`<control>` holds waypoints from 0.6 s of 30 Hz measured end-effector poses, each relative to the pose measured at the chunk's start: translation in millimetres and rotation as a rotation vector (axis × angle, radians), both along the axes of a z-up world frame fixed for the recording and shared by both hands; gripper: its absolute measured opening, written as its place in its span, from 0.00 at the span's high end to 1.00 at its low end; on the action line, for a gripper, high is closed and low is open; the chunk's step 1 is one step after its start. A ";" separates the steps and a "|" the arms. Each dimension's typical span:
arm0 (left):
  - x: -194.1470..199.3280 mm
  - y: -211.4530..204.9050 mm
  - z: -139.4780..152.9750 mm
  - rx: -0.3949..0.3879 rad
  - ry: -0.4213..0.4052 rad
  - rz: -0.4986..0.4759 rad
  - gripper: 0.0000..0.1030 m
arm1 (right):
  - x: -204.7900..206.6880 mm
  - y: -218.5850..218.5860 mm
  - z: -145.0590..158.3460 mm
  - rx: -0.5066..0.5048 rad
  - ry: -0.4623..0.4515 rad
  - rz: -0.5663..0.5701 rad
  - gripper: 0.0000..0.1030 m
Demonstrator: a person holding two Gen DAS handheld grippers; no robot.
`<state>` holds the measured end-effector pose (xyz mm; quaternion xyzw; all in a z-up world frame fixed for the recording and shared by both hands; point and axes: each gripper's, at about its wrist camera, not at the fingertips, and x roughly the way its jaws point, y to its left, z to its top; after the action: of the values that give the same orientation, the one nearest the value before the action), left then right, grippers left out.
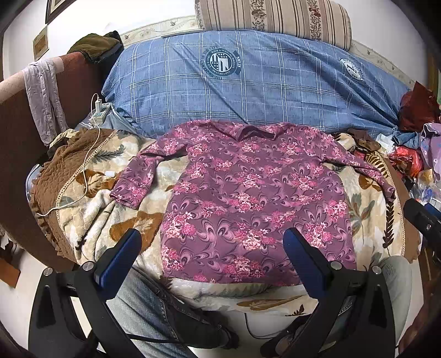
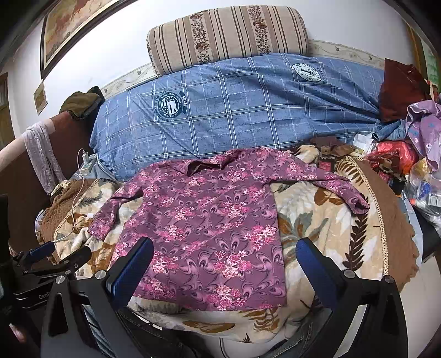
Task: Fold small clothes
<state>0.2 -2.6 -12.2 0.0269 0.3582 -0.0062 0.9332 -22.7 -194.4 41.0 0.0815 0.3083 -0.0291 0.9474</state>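
Note:
A purple floral long-sleeved top [image 1: 248, 198] [image 2: 204, 220] lies flat on a leaf-patterned blanket [image 1: 104, 203] [image 2: 314, 214], collar toward the far side, both sleeves spread outward. My left gripper [image 1: 212, 236] hovers above the top's lower hem, jaws wide open with nothing between them. My right gripper [image 2: 224, 247] also hangs open and empty over the hem's right part. The left gripper [image 2: 60, 250] shows at the lower left of the right wrist view, and the right gripper's fingers [image 1: 421, 217] show at the right edge of the left wrist view.
A folded blue plaid quilt [image 1: 248, 82] with a striped pillow [image 1: 275, 19] lies behind the top. A white charger and cable [image 1: 93, 137] lie at left near a brown chair [image 1: 16, 132]. Clothes and bags [image 2: 413, 154] pile up at right. The person's jeans [image 1: 143, 308] show below.

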 end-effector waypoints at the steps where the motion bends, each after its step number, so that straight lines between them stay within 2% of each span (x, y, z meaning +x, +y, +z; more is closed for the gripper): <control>1: -0.2 0.1 -0.2 0.000 0.001 0.001 0.00 | 0.5 -0.1 0.2 -0.001 0.000 -0.002 0.00; 18: 1.8 -0.2 0.1 -0.002 0.005 0.004 0.00 | 1.6 0.8 2.7 -0.003 -0.001 0.002 0.00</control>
<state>2.0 -2.8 -12.1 0.0251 0.3604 -0.0046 0.9324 -21.1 -193.6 43.7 0.0798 0.3076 -0.0285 0.9477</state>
